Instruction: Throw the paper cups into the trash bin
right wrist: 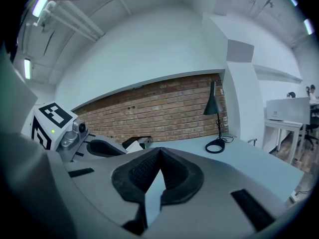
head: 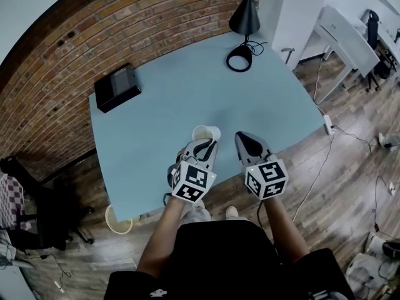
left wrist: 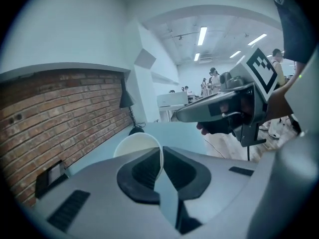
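A white paper cup (head: 207,132) hangs over the light blue table (head: 162,124) near its front edge, mouth toward the far side. My left gripper (head: 206,144) is shut on the cup's rim. In the left gripper view the cup (left wrist: 135,146) wall is pinched between the dark pads (left wrist: 145,171). My right gripper (head: 244,139) hovers just to the right of the cup, apart from it. Its jaws meet at the tips with nothing between them (right wrist: 159,151). A pale round bin (head: 118,219) stands on the floor below the table's front left corner.
A black box (head: 117,87) lies at the table's far left corner by the brick wall. A black desk lamp (head: 242,24) with a round base (head: 239,58) stands at the far right. A dark office chair (head: 34,195) is left of the table. Cables (head: 325,161) run across the wooden floor.
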### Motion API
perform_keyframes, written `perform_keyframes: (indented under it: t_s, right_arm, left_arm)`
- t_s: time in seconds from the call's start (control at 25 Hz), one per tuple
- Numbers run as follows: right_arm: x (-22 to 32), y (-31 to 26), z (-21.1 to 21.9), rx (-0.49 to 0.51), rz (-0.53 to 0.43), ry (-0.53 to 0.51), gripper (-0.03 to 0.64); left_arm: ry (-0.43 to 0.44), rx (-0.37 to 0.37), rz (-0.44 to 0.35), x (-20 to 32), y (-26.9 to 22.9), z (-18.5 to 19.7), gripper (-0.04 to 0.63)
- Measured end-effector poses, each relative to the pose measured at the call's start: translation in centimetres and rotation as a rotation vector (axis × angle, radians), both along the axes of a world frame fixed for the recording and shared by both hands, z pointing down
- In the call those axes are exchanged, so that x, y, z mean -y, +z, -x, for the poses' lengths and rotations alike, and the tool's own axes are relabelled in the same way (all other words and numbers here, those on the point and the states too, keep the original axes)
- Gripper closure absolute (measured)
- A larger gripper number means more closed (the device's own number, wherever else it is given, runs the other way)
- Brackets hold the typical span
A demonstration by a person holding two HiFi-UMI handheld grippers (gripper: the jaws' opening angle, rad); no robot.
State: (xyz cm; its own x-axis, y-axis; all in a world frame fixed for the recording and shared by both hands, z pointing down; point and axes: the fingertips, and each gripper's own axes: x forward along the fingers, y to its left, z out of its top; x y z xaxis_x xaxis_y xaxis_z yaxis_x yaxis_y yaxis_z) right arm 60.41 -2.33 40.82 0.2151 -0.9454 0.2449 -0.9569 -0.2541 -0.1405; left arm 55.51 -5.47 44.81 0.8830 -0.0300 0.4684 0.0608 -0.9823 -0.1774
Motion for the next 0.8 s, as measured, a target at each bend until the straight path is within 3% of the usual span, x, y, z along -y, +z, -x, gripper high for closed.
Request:
perform_keyframes:
  t_s: [0.32, 0.8]
  right_arm:
    - [1.1, -0.9, 3.0, -0.003, -0.029, -0.155, 0.614]
    - [1.3, -1.4, 8.0, -0.013, -0.044, -0.354, 0.614]
  left_arm:
    - [-0.156, -0.106, 0.019, 0.4, -2.8, 3.1, 0.568]
    - [-0.339, -0.18, 0.029, -0.5, -4.6, 8.9, 0.568]
